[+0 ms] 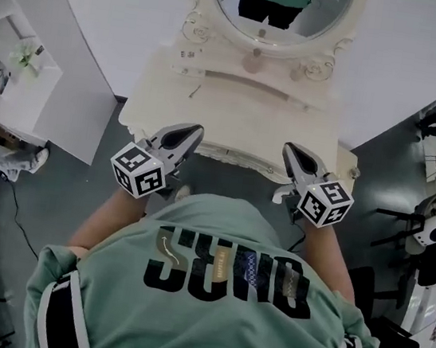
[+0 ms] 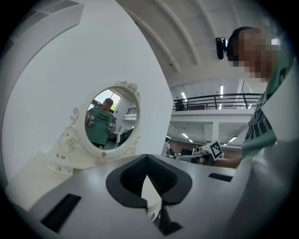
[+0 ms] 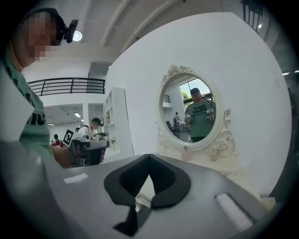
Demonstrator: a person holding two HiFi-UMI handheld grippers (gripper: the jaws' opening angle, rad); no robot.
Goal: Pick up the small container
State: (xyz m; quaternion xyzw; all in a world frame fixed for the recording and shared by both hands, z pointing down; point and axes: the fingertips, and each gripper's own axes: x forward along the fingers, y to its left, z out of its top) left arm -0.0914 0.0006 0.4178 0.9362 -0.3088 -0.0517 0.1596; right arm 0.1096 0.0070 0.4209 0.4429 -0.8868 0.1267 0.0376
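A small pale container (image 1: 252, 60) stands on the cream vanity table (image 1: 234, 115), at the foot of the oval mirror (image 1: 277, 9); a second small one (image 1: 296, 73) sits to its right. The right gripper view shows both, the pinkish container (image 3: 186, 153) and its neighbour (image 3: 214, 155). My left gripper (image 1: 192, 131) hovers over the table's front left edge, shut and empty. My right gripper (image 1: 290, 149) hovers over the front right edge, also shut and empty. Both are well short of the containers. The left gripper's jaws (image 2: 148, 175) and the right gripper's jaws (image 3: 148, 176) meet with nothing between them.
A thin small stick (image 1: 194, 91) lies on the tabletop to the left. A curved white wall (image 1: 99, 48) stands behind the vanity. White shelving (image 1: 16, 60) is at the far left, and chairs and equipment (image 1: 427, 231) at the right. The person's green shirt (image 1: 218, 290) fills the foreground.
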